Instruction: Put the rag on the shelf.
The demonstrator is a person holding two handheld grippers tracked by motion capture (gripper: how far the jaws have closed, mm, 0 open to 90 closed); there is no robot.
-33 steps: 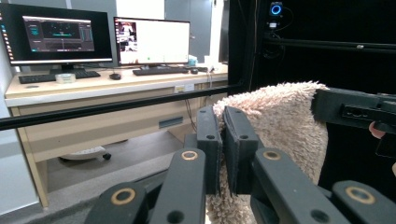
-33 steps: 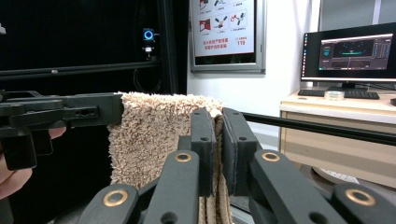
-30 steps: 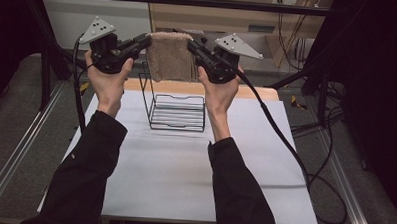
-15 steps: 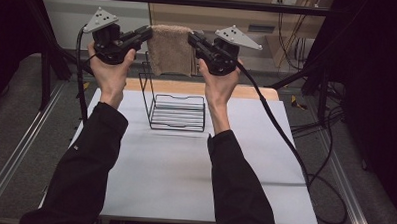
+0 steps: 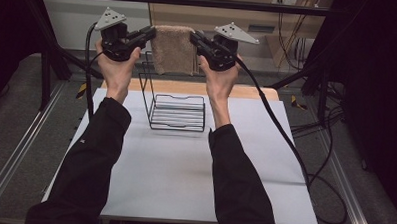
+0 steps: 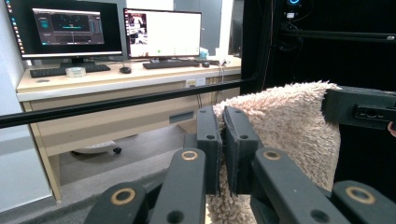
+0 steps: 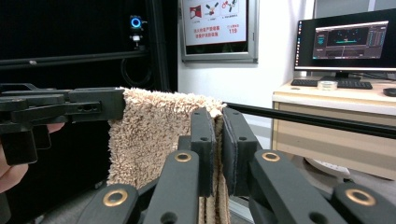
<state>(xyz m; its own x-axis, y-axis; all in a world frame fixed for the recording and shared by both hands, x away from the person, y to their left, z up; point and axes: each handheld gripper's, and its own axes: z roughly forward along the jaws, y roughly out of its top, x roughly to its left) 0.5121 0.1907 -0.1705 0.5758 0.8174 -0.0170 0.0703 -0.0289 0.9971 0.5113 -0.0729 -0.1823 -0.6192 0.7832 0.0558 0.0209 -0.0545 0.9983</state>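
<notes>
Beige and fluffy, the towel hangs in the air above the far edge of the table, stretched between the two grippers by its top corners. The left gripper pinches the towel's left top corner, and in the left gripper view its black jaws are pressed together on the pile with only the cloth between the pads. The right gripper pinches the opposite corner in the same way; in the right gripper view its jaws are clamped on the folded edge of the towel, and the other gripper shows farther off at the left, holding the far corner. The top hem runs almost level between the two grips, and the cloth falls straight down from it, free at the bottom. Below and just nearer than the towel stands a black wire rack on the white table, with its tall side at the left and its low basket part toward the right; the towel's lower edge hangs near the rack's upper wire but I cannot tell whether they touch. Both forearms, in dark sleeves, rise from the near edge, one at each side of the rack. Cables trail from the grippers.
</notes>
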